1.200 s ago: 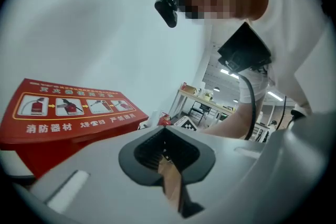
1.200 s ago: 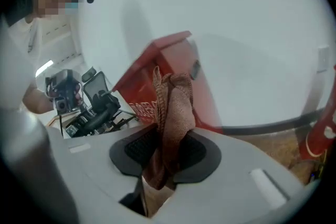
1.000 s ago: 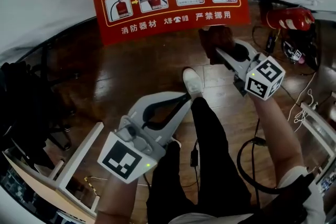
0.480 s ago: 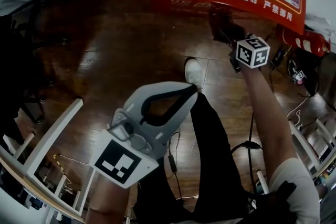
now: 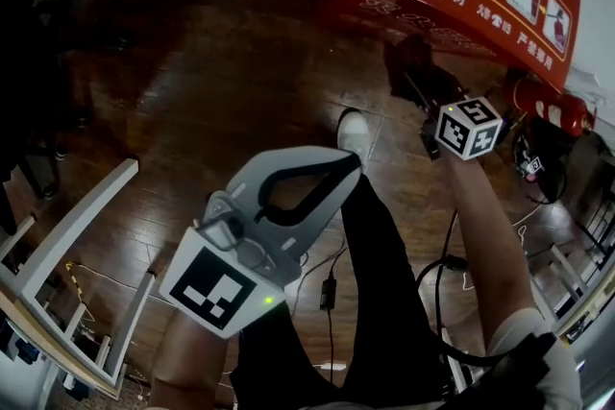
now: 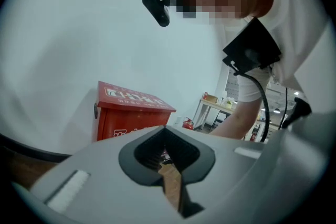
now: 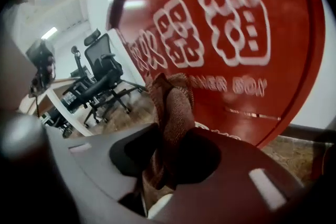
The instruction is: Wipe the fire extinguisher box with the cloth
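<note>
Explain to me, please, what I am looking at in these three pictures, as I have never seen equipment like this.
No robot here: a person holds hand-held tongs in each hand. The head view looks steeply down from a camera on the person's head at a wooden floor; the other two views ride on the tongs themselves. The left tongs are shut and empty. The right tongs are shut on a brownish cloth, held close to the red fire extinguisher box. A red extinguisher is on the floor beside the box. The black-and-white cubes are part of the tongs.
</note>
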